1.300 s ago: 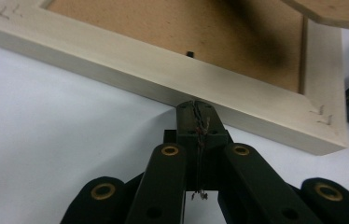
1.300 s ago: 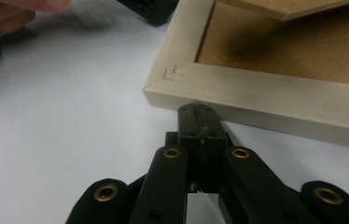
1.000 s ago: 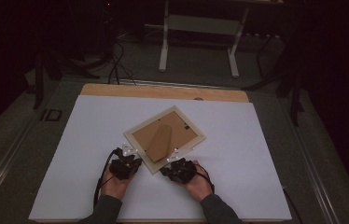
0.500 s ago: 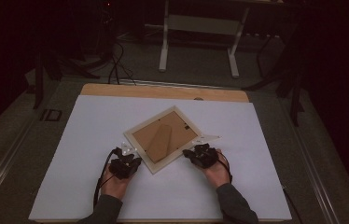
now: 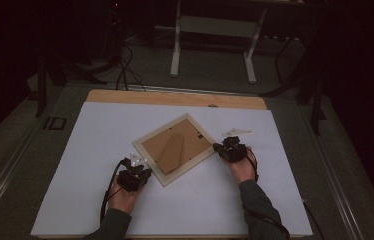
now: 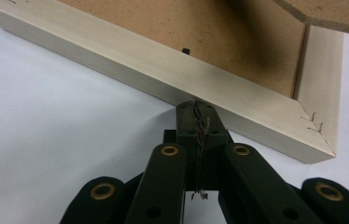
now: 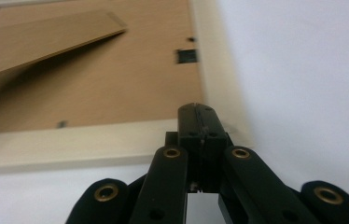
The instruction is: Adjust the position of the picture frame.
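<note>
The right gripper [image 5: 226, 148] has been travelling along the picture frame [image 5: 177, 148] since a second ago, from the frame's near edge beside the other hand out to its right-hand corner, while the left gripper [image 5: 137, 170] is staying where it was at the near-left side. The frame is lying face down and turned like a diamond near the middle of the white table cover [image 5: 80, 165], its pale wooden border surrounding a brown backing board [image 6: 172, 28]. A brown easel stand [image 7: 46, 37] is lifting off that backing at a shallow angle. In the right gripper view the black jaws are pressed together with nothing between them, their tips sitting at the frame's corner [image 7: 219, 123]. In the left gripper view the jaws are likewise closed and empty, their tips meeting the outer face of the frame's pale rail [image 6: 163, 79]. Beyond the cover, a wooden strip of tabletop [image 5: 175, 97] is showing at the far edge.
</note>
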`<action>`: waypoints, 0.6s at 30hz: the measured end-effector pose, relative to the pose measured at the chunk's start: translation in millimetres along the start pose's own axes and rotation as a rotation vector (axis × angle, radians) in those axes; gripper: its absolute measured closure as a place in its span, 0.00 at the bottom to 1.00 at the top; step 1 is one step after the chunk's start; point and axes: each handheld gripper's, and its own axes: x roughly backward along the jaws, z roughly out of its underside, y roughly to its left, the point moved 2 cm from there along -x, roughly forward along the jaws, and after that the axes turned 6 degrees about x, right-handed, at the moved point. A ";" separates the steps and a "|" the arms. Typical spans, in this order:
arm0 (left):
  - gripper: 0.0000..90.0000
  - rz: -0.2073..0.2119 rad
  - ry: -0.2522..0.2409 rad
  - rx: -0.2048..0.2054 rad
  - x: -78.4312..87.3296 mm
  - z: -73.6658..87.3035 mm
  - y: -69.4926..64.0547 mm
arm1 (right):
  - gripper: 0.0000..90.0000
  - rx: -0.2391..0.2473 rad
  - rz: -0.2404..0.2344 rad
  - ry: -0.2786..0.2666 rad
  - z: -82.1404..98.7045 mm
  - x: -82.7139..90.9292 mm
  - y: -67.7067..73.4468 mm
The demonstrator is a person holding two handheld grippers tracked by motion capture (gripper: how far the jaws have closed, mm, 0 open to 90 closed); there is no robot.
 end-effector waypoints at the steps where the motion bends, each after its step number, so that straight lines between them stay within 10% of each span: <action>1: 1.00 0.000 0.000 0.000 0.0 0.0 0.0 | 1.00 -0.011 0.008 0.001 -0.7 -0.7 -3.6; 18: 1.00 -0.003 0.000 -0.005 -0.4 -0.4 -0.6 | 1.00 -0.068 0.091 0.083 -2.6 -20.1 -29.8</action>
